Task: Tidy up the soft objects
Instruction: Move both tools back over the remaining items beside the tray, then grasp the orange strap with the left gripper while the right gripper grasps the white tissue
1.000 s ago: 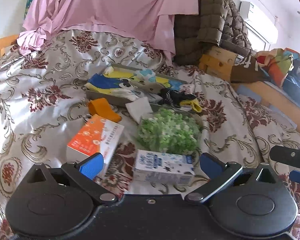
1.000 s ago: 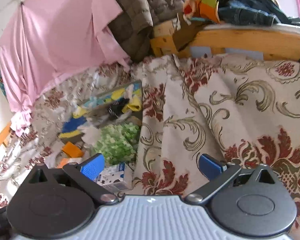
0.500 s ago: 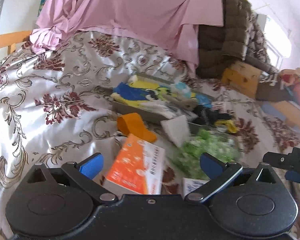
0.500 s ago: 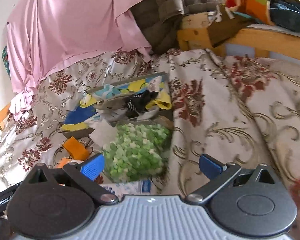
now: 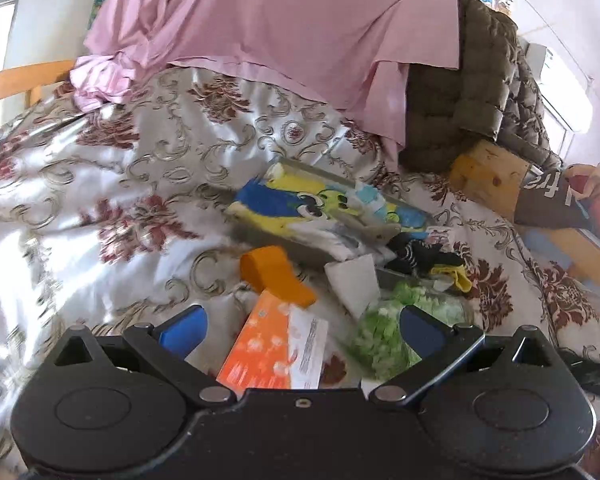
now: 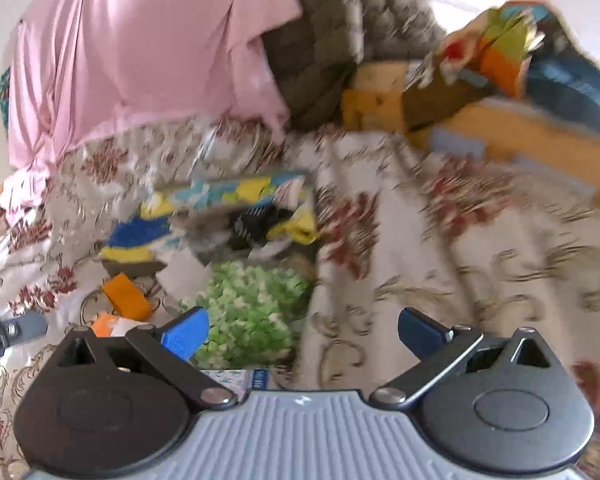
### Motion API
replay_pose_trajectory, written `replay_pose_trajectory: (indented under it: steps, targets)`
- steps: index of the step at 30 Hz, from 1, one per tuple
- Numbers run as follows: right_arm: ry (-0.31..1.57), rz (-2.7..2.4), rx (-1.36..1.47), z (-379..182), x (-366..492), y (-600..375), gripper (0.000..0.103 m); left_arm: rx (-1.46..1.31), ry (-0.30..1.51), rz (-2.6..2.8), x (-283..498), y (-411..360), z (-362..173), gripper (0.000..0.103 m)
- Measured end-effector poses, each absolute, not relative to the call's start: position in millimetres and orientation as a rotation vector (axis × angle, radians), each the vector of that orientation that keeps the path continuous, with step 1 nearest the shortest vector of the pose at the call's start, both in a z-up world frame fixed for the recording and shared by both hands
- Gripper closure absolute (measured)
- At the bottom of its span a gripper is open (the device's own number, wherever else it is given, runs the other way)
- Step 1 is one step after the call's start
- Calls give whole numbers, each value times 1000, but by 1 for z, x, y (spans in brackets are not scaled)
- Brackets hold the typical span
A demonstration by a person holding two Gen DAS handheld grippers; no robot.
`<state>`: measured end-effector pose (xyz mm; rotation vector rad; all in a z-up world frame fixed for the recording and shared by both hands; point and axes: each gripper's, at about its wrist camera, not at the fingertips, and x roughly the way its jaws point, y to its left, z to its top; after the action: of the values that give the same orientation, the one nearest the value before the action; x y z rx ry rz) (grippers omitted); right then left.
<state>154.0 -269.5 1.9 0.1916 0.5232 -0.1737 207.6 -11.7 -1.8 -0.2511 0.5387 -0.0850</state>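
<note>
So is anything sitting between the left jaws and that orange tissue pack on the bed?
Nothing visible. The orange tissue pack lies on the bedspread directly ahead of the open left gripper, between its jaws. The green bag sits to its right, not in the path.

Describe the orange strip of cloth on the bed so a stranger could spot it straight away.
On the floral bedspread, find the tray of bright cloths. The orange strip lies just in front of it, behind the orange tissue pack. Unlike that printed pack, it is plain, soft and folded over.
</note>
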Motion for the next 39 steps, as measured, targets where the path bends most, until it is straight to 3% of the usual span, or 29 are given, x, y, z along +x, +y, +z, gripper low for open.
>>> replay_pose_trajectory:
  steps: [7, 13, 39]
  targets:
    - [461, -182, 179, 25, 133, -271, 0, -228, 505, -86, 184, -11, 32, 1]
    - [446, -128, 168, 11, 145, -264, 0, -99, 494, -126, 196, -10, 42, 1]
    - [457, 85, 0, -42, 260, -207, 0, -93, 608, -352, 397, 42, -67, 1]
